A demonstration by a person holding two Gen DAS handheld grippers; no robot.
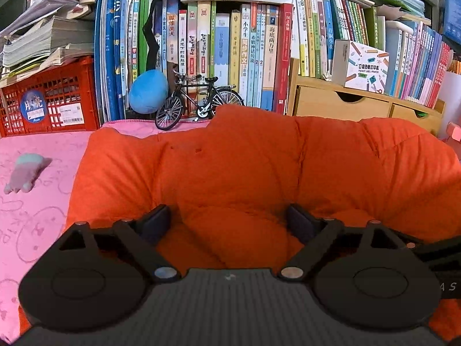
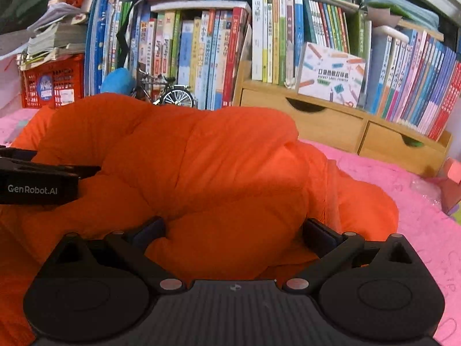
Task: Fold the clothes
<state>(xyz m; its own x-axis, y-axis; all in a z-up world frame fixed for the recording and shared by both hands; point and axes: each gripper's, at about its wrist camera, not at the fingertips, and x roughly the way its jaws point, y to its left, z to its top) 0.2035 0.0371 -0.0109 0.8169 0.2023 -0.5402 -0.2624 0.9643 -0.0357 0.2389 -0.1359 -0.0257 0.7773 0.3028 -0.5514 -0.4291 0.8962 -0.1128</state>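
Note:
A puffy orange garment (image 1: 245,167) lies bunched on the pink bedspread (image 1: 37,201) and fills the middle of both wrist views. My left gripper (image 1: 230,225) hovers over its near part with jaws spread wide; orange fabric bulges between the fingers (image 1: 155,222) but the pads do not press on it. My right gripper (image 2: 234,230) stands open just as wide over the garment (image 2: 201,167), a fold of fabric rising between its fingers (image 2: 319,235). The left gripper's body (image 2: 37,181) shows at the left edge of the right wrist view.
Behind the bed stand rows of books (image 1: 230,57), a red crate (image 1: 49,101), a model bicycle (image 1: 198,103), a blue plush (image 1: 148,90) and a wooden drawer unit (image 2: 345,127). A small pale toy (image 1: 24,173) lies on the bedspread at the left.

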